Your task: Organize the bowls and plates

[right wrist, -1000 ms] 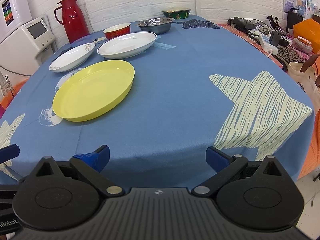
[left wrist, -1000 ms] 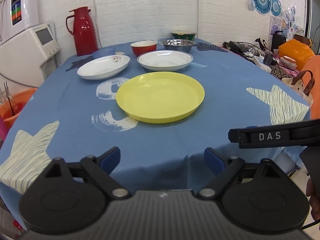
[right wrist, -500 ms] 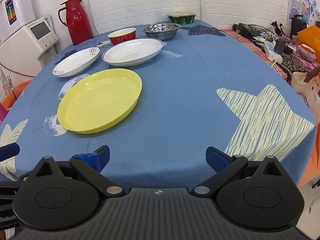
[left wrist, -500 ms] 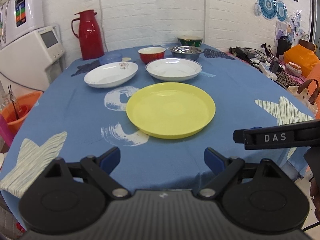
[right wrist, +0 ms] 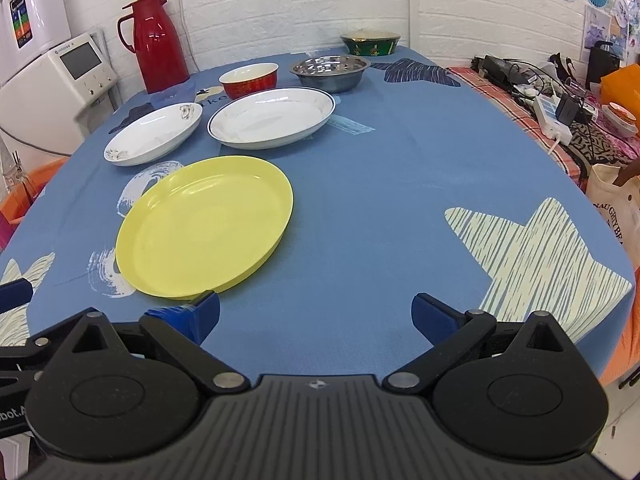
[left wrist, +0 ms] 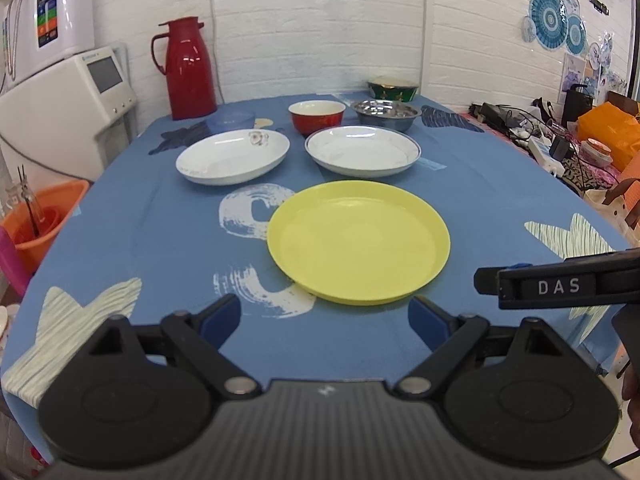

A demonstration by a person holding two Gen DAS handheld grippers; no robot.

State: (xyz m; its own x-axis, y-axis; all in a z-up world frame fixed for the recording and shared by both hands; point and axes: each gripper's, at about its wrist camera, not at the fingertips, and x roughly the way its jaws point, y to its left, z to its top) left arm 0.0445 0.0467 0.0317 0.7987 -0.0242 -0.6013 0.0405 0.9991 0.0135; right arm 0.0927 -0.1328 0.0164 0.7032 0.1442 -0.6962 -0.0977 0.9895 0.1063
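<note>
Two grippers hovering at the near table edge, both spread wide and gripping nothing: left gripper (left wrist: 325, 316), then right gripper (right wrist: 316, 312). Lying on the blue tablecloth (right wrist: 380, 184), left to right: flowered white plate (left wrist: 233, 156), yellow plate (left wrist: 358, 242) nearest, blue-rimmed white plate (left wrist: 362, 151). Sitting behind: red bowl (left wrist: 317, 117), steel bowl (left wrist: 386, 112), green bowl (left wrist: 393, 90).
</note>
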